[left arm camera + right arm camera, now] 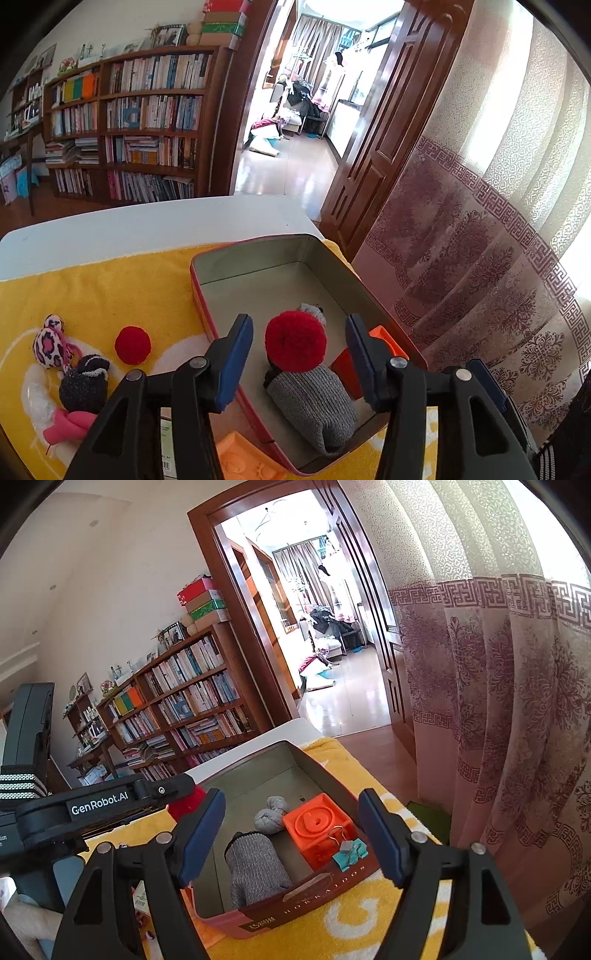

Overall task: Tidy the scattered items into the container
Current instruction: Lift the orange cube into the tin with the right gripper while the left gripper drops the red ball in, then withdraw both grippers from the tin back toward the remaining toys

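We are partway through the tidying, at the point where items have just gone into the tin (258, 251) and both tools stand free above it. The left hand-held gripper (299, 360) hangs over the tin with its jaws spread; between them, but not touched by either pad, a red pompom (295, 339) sits atop a grey sock (314, 406) that lies on the tin floor. We read this as a release, not a grasp.

The right hand-held gripper (291, 834) is also spread wide, pinching nothing, at the tin's near wall. Below it the tin holds the grey sock, a small grey knot (271, 814), an orange block (317, 830) and a teal binder clip (349, 851) resting against that block at the rim.

Work remains on the yellow towel (110, 280) to the left of the tin: a second red pompom (133, 345), a pink leopard-print toy (48, 347), a dark sock (83, 386) and a pink cloth (70, 424), all close together. An orange piece (240, 458) lies just outside the tin's near corner.

The next move, as we judge it, calls for the left tool to swing left off the tin and come down around one of these. The lone pompom stands apart from the cluster and looks easiest. The sock and pink cloth touch, so pinching one may drag the other.
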Available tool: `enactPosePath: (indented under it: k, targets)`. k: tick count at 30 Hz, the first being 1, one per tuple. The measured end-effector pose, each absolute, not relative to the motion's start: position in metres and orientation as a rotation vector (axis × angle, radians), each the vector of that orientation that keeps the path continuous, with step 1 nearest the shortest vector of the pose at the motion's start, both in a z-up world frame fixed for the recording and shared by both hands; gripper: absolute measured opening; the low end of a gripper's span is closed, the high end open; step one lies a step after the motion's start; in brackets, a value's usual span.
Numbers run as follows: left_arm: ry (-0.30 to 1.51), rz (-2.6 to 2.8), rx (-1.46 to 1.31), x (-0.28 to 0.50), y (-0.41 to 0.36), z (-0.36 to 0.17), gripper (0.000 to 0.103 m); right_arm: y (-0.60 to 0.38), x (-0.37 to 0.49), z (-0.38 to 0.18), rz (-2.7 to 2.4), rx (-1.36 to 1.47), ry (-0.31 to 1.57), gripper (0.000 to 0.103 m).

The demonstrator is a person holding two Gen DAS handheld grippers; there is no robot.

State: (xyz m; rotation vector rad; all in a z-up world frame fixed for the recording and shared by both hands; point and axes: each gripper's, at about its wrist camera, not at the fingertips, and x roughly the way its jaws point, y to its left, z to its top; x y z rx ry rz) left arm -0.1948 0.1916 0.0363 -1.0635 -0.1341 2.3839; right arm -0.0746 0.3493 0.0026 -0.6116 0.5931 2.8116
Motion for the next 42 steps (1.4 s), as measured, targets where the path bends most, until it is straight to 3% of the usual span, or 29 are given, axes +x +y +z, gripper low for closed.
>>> enactPosePath:
  k: [14,22,29,39,42]
  targets:
    - [-0.313,2.479,-1.110,-0.166,0.106,0.023,0.071,0.332,-0.073,0.002,2.953,-0.697,0.709,0.079]
    - [-0.450,2.568,-1.187,-0.142,0.032,0.005,0.071,0.298,-0.081,-0.013,3.144,-0.946,0.799,0.079]
    - [-0.526,2.616,-1.258,-0.119,-0.016,-0.014,0.071,0.262,-0.078,-0.023,3.262,-1.087,0.705,0.079]
    - [-0.616,2.607,-1.311,-0.095,-0.044,-0.039,0.071,0.234,-0.091,-0.053,3.258,-1.461,0.785,0.079]
    - [-0.633,2.599,-1.315,-0.092,-0.047,-0.042,0.071,0.228,-0.089,-0.054,3.273,-1.464,0.712,0.079]
